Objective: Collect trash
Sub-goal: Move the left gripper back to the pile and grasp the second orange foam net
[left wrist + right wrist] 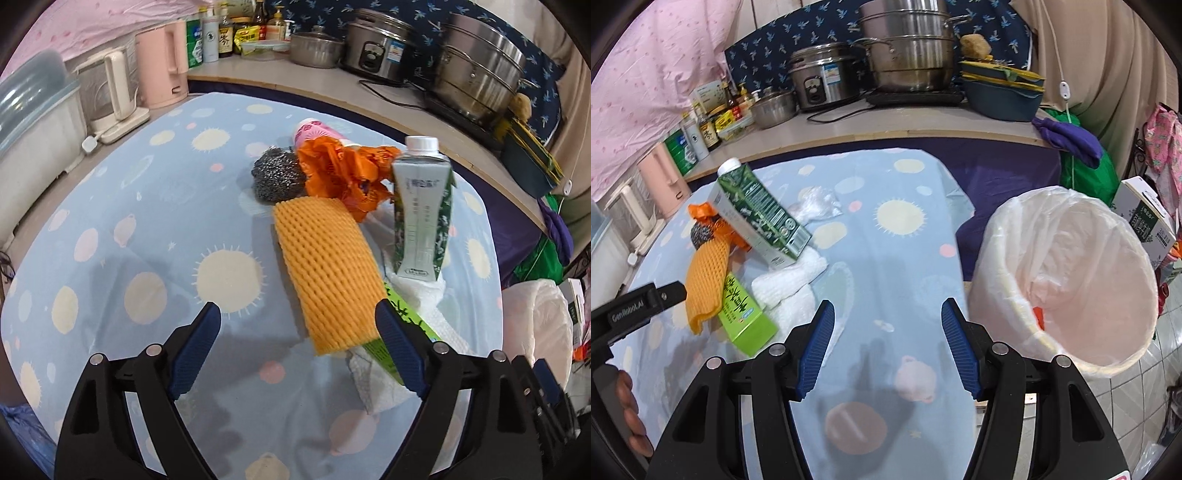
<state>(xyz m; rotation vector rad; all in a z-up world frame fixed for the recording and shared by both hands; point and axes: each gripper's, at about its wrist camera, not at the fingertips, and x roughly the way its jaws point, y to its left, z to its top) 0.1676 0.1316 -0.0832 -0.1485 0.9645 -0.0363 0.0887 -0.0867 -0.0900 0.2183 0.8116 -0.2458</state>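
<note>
A heap of trash lies on the blue patterned tablecloth point(110, 221): a yellow foam fruit net point(328, 273), an orange plastic bag point(340, 173), a steel scouring ball point(277, 177), a pink cup point(314, 131), a standing green milk carton point(424, 214), a lime green drink box point(746, 314) and white paper towels point(790, 284). My left gripper point(299, 328) is open, just short of the foam net's near end. My right gripper point(888, 325) is open and empty over bare cloth. A bin lined with a white bag point(1071, 273) stands right of the table.
Kettles point(110, 92) and a pink jug point(162, 66) stand at the left. A wooden counter point(332, 85) behind holds bottles, pots and a rice cooker point(380, 44). A crumpled clear wrapper point(818, 201) lies farther back on the cloth. A carton box point(1145, 221) sits beyond the bin.
</note>
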